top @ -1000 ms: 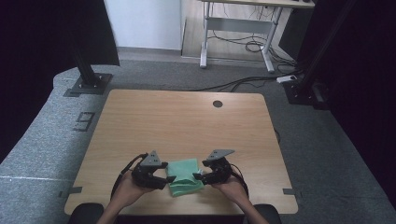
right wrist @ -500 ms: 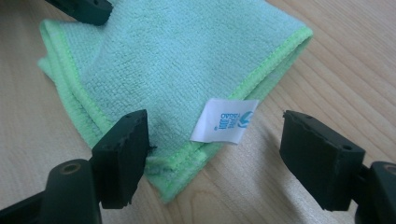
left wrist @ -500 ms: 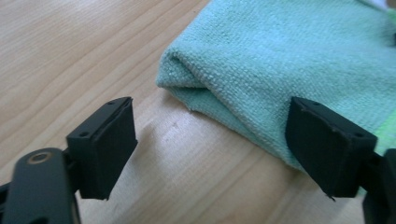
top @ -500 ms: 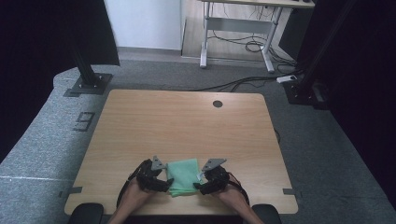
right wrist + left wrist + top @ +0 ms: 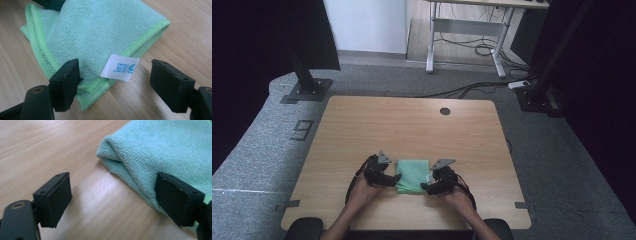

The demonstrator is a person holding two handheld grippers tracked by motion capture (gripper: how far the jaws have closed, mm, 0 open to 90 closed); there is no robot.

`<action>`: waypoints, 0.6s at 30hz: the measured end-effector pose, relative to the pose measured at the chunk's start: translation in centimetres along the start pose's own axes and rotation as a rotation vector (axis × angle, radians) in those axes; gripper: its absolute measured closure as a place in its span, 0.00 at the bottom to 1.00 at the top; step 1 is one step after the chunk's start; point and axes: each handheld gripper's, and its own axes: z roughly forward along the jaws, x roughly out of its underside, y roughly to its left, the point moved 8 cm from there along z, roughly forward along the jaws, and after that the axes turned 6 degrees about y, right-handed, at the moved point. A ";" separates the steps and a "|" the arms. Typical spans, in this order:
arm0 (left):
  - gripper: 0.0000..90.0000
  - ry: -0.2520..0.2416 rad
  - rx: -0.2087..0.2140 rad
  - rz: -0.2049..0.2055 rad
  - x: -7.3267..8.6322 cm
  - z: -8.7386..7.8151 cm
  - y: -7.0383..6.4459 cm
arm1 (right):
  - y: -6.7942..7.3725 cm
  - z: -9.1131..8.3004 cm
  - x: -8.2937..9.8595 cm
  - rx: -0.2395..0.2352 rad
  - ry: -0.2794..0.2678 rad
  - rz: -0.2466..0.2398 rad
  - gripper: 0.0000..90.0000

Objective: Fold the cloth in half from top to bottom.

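Observation:
A folded green microfibre cloth [image 5: 412,175] lies on the wooden table [image 5: 412,125] near its front edge. My left gripper [image 5: 398,180] sits at the cloth's left side, open, with a folded corner of the cloth [image 5: 155,157] ahead of its right jaw and bare wood between the jaws [image 5: 112,205]. My right gripper [image 5: 425,187] is at the cloth's right front corner, open, its jaws straddling the cloth's stitched edge [image 5: 100,35] and a white label [image 5: 120,68] with blue print. A hand holds each gripper.
A round cable hole [image 5: 445,111] marks the table's far side. Black stand bases [image 5: 304,90] rest on the grey floor beyond the table, and a desk frame with cables [image 5: 467,45] stands farther back.
Both grippers dipped toward the front edge half a second ago, then returned forward to the cloth's sides. The cloth stays in place.

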 end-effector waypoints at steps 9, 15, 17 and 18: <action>0.19 -0.076 -0.027 -0.076 -1.6 -2.6 3.5 | 0.5 -2.0 -1.6 -0.046 -0.062 -0.005 0.45; 0.19 -0.034 -0.044 -0.070 -1.5 -0.9 3.8 | 4.4 -1.5 -4.2 -0.167 -0.067 -0.102 0.57; 0.19 -0.029 -0.039 -0.073 -1.5 -0.4 3.7 | 6.0 -0.9 -5.0 -0.200 -0.061 -0.139 0.58; 0.19 -0.024 -0.038 -0.071 -1.5 -0.2 3.7 | 6.7 -0.6 -5.4 -0.210 -0.058 -0.156 0.59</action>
